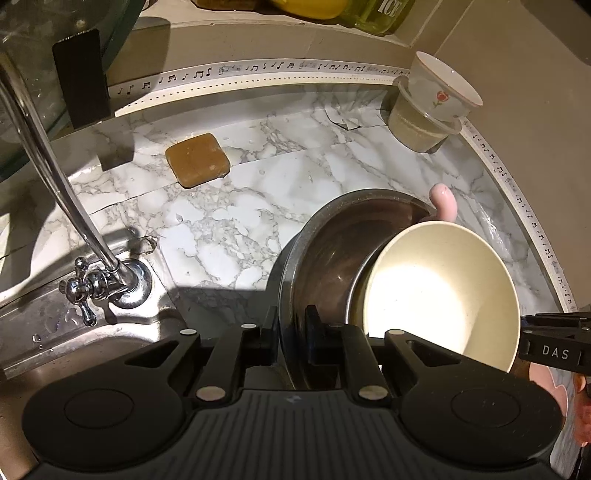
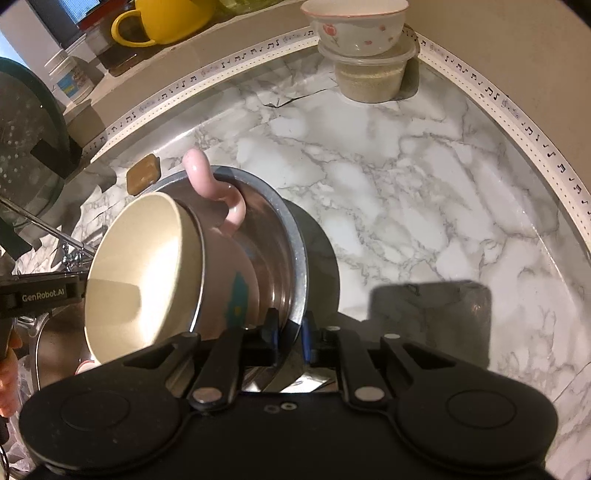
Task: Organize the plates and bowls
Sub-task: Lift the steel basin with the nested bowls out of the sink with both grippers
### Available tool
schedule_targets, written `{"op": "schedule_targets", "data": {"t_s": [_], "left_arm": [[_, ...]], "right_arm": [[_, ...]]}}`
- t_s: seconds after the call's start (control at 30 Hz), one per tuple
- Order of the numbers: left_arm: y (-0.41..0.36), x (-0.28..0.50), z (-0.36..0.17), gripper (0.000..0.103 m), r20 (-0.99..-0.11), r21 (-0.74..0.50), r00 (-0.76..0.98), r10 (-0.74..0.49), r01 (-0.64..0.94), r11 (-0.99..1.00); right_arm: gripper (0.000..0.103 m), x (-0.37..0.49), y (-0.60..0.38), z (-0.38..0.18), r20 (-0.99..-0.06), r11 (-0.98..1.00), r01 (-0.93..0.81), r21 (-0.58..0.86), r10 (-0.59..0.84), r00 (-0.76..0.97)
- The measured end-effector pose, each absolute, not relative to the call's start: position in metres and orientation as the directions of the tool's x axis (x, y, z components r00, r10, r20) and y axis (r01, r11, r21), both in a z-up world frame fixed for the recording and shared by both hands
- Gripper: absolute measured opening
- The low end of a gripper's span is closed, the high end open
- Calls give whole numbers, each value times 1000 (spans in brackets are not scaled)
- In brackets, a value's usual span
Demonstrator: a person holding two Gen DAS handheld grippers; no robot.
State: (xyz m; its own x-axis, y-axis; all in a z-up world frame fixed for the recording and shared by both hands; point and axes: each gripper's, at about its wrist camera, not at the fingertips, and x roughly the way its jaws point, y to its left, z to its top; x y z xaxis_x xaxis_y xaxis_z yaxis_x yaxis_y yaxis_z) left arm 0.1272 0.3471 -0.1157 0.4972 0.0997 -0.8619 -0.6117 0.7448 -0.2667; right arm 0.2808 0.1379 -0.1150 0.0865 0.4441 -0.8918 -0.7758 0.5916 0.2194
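Two grippers: left gripper (image 1: 291, 332), right gripper (image 2: 288, 332). One steel bowl (image 1: 325, 258). One cream-lined pink bowl (image 1: 439, 291) with a curled handle (image 2: 218, 192). One flowered bowl (image 2: 356, 27) atop one clear plastic tub (image 2: 369, 74). One brown soap bar (image 1: 197, 159). One tap (image 1: 92, 284). One yellow mug (image 2: 166, 18).

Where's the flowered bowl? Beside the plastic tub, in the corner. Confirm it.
Not beside: the flowered bowl stands on top of the plastic tub, in the corner, as the right wrist view shows.
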Motion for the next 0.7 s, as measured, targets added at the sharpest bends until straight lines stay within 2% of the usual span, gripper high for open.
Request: {"op": "schedule_targets", "data": {"t_s": [0.7], "left_arm": [[303, 132, -48, 13, -840, -255, 535, 91, -537, 804]], "right_arm": [[12, 271, 84, -50, -866, 630, -745, 220, 478, 149]]}}
